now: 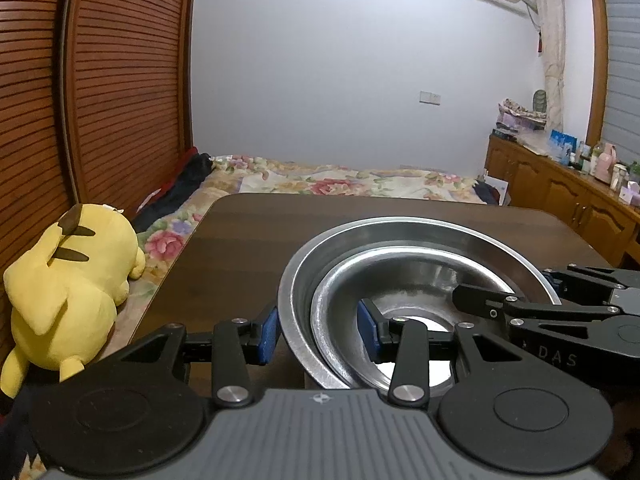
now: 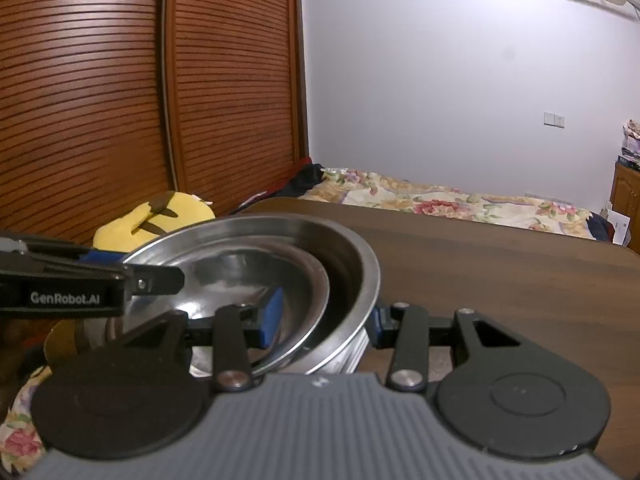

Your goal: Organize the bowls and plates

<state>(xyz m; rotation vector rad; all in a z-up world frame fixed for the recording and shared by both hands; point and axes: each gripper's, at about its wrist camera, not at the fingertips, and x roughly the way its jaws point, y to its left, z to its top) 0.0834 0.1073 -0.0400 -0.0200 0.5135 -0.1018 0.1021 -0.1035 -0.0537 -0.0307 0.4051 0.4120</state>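
Two steel bowls are nested: a smaller bowl (image 1: 420,276) lies tilted inside a wide outer bowl (image 1: 400,226) over the dark wooden table (image 1: 240,248). My left gripper (image 1: 318,334) straddles both rims on the stack's left side, one blue pad outside the outer wall and one inside the smaller bowl, shut on them. My right gripper (image 2: 324,318) clamps the opposite side of the outer bowl (image 2: 360,264) and inner bowl (image 2: 240,268) the same way. Each gripper's black fingers (image 1: 480,300) reach into the other's view. The bowls' undersides are hidden.
A yellow plush toy (image 1: 68,292) lies left of the table on a bed with a floral cover (image 1: 340,180). Slatted wooden wardrobe doors (image 1: 120,100) stand behind it. A wooden cabinet (image 1: 560,200) with small items runs along the right wall.
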